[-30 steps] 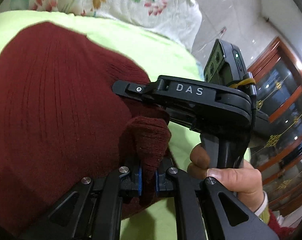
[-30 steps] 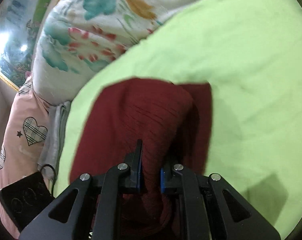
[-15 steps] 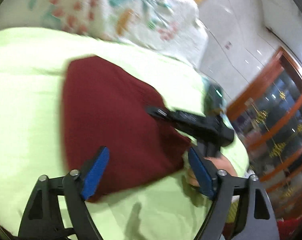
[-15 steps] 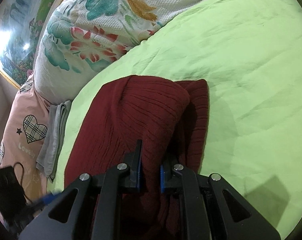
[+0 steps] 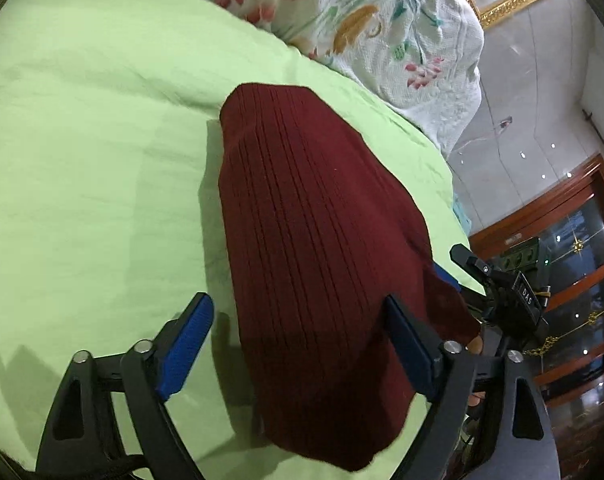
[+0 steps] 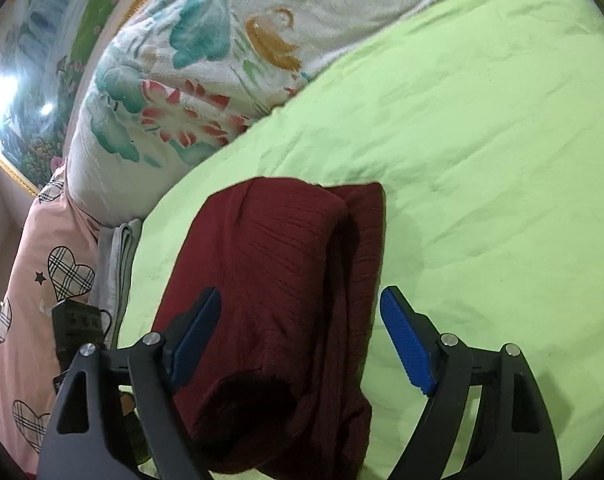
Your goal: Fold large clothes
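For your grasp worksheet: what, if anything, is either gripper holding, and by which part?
Nothing. The left gripper and right gripper are both open over the maroon sweater, which lies released.

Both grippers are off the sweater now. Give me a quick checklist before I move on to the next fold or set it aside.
1. Left gripper open, gripping nothing: ok.
2. Right gripper open, gripping nothing: ok.
3. Maroon sweater lying on the green sheet, not hanging off: ok.
4. Fold tidy: not ok; in the right wrist view a lower layer sticks out beside the top one.
5. Cuff tucked in: not ok, it gapes at the near end.
6. Underside smooth: cannot tell.
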Motion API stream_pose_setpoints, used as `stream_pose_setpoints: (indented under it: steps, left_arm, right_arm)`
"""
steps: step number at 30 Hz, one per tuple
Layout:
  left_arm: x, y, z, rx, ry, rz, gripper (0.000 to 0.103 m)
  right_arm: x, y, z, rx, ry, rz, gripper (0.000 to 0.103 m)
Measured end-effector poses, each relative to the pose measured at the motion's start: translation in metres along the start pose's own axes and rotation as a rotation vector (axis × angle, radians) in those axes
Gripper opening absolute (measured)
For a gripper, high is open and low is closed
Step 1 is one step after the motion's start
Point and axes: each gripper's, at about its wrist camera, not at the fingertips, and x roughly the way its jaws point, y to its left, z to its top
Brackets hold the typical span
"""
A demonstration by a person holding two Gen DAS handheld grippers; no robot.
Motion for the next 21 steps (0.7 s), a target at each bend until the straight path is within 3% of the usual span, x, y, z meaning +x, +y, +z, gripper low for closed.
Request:
stream_pose_setpoints:
  steps: [7, 12, 16, 17, 18, 21]
  left_arm:
    - [0.053, 0.004, 0.013, 0.000, 0.133, -0.084, 0.094]
    - [0.081, -0.024, 0.015, 0.081, 0.182, -0.032, 0.091]
    - [0.082, -0.036, 0.011, 0.108, 0.160, -0.005, 0.079]
    - [0.081, -0.038, 0.010, 0.111, 0.151, 0.001, 0.078]
    - [0.079, -0.039, 0.008, 0.116, 0.144, 0.008, 0.075]
    - [0.074, -0.046, 0.005, 0.136, 0.122, 0.038, 0.067]
  right_arm:
    - [0.024, -0.010, -0.003, 0.056, 0.084, 0.048, 0.083]
    - [0.033, -0.018, -0.003, 0.082, 0.106, 0.080, 0.083]
    - [0.041, -0.013, -0.003, 0.056, 0.137, 0.084, 0.081]
    - [0.043, -0.011, -0.004, 0.042, 0.145, 0.078, 0.070]
    - [0.047, -0.009, -0.005, 0.037, 0.160, 0.078, 0.054]
    - [0.051, -0.013, -0.010, 0.084, 0.171, 0.127, 0.039]
